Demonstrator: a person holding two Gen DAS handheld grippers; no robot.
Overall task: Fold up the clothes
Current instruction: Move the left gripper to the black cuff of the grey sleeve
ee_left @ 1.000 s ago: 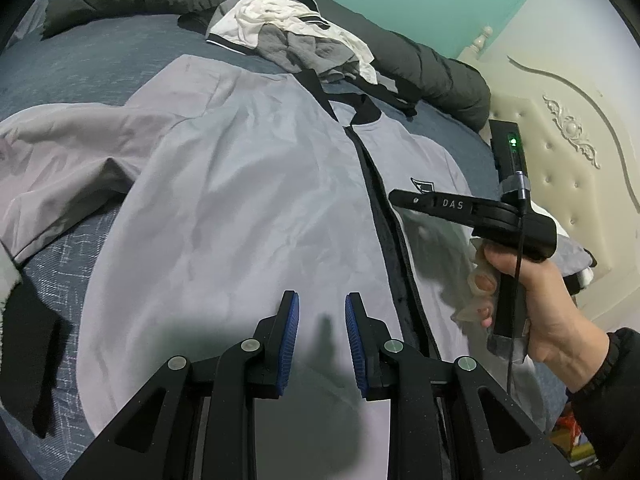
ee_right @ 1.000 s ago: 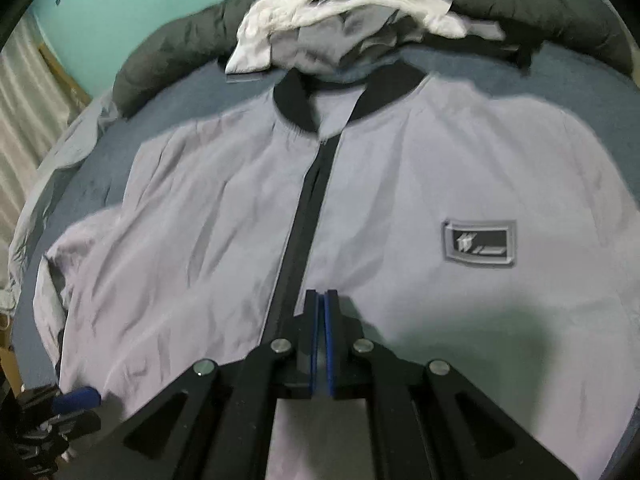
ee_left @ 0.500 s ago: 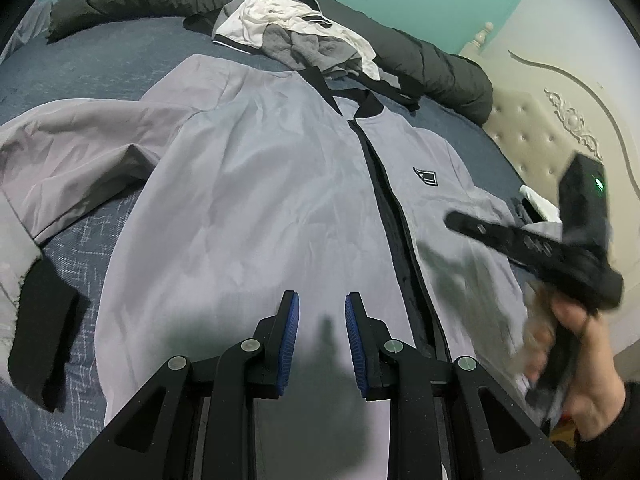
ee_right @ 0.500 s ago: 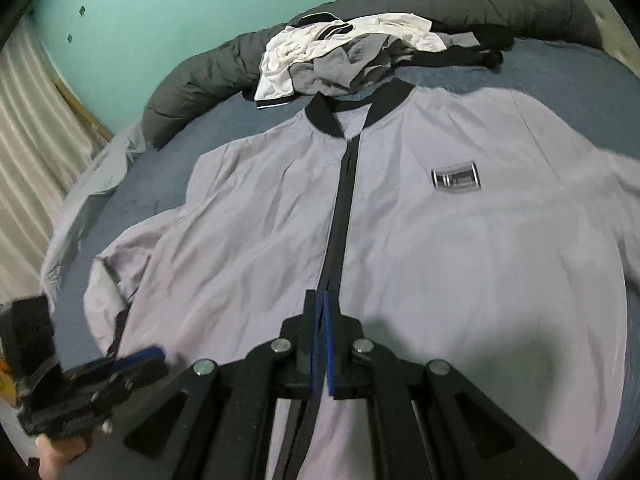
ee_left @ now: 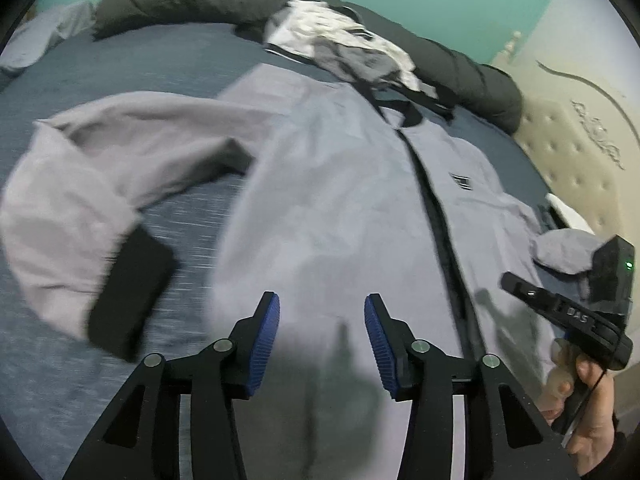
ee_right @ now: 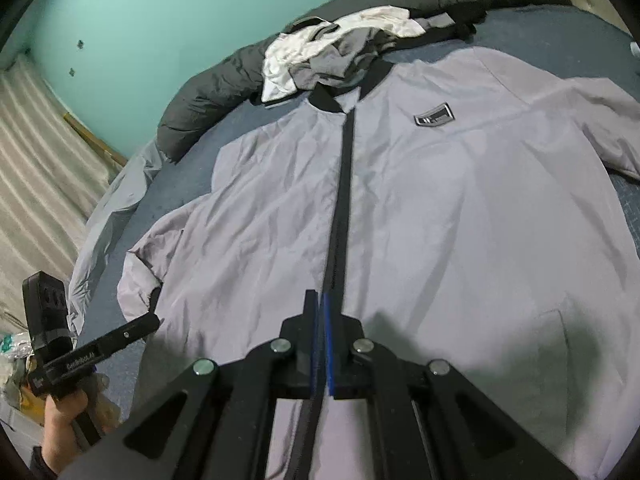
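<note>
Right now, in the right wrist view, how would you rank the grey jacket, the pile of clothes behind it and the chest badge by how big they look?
1. Grey jacket, filling most of the picture.
2. Pile of clothes, though it lies farther away, so its true size is unsure.
3. Chest badge, plainly the smallest.

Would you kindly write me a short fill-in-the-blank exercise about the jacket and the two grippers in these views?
1. The grey jacket lies spread on a ____.
2. The jacket's collar and zip strip are coloured ____.
3. The right gripper has its jaws ____.
4. The left gripper holds ____ between its blue pads.

Missing words: bed; black; shut; nothing
</note>
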